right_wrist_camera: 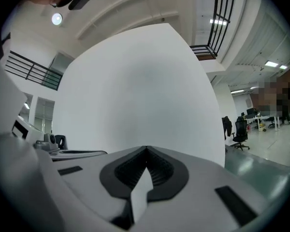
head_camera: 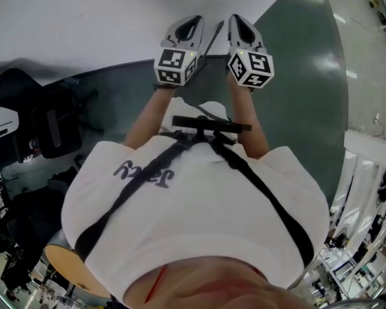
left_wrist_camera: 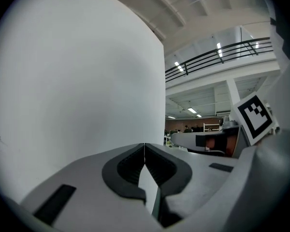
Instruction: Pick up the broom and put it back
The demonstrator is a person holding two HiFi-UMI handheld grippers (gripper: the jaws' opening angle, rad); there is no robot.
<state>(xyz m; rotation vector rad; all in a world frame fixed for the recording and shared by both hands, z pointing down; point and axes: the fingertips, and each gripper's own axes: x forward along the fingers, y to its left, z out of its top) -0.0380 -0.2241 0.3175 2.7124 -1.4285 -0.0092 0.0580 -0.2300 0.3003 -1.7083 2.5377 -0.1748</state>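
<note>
Both are held up: left gripper [head_camera: 192, 23] & right gripper [head_camera: 239, 20], side by side, near but not touching, out in front of the person's white T-shirt [head_camera: 199, 217]. Both point at a big plain white wall [head_camera: 83, 18].

Left gripper view: jaws together, tips touch, nothing btw them. Right gripper view: same, jaws together, nothing held.

Can't pick out the broom for sure in any view. In the head view a thin dark stick [head_camera: 212, 40] slants btw the two grippers, in front of the wall. Can't tell if it's the handle. Neither gripper holds it.

A shiny dark green floor [head_camera: 309, 76] runs off to the right of the wall. Black straps [head_camera: 264, 185] cross the T-shirt. A black office chair [head_camera: 51, 131] stands at the left. In the right gripper view, more black wheeled chairs [right_wrist_camera: 240, 129] stand far off at the right. In the left gripper view, a black railing [left_wrist_camera: 217, 54] runs high up.
</note>
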